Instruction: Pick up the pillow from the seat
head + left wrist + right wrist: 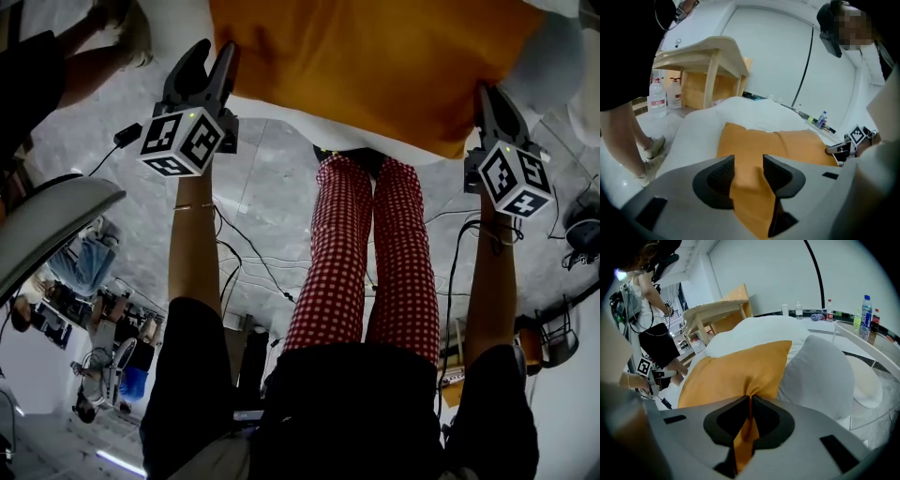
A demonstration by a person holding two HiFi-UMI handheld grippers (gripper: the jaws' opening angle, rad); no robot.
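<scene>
**Orange pillow: soft, light, best taken by its corners**

The orange pillow [375, 66] lies on the white seat [684, 136], across the top of the head view. It looks limp and light, and its cover bunches easily, so the corners seem the natural hold. The right claw [489, 98] is clamped on one corner at upper right. The left claw [214, 58], at upper left, has its jaws apart, with loose fabric between them but not gripped.

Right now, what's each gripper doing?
Left gripper: open, orange pillow corner loose between its fingers.
Right gripper: closed on the orange pillow's corner.
</scene>
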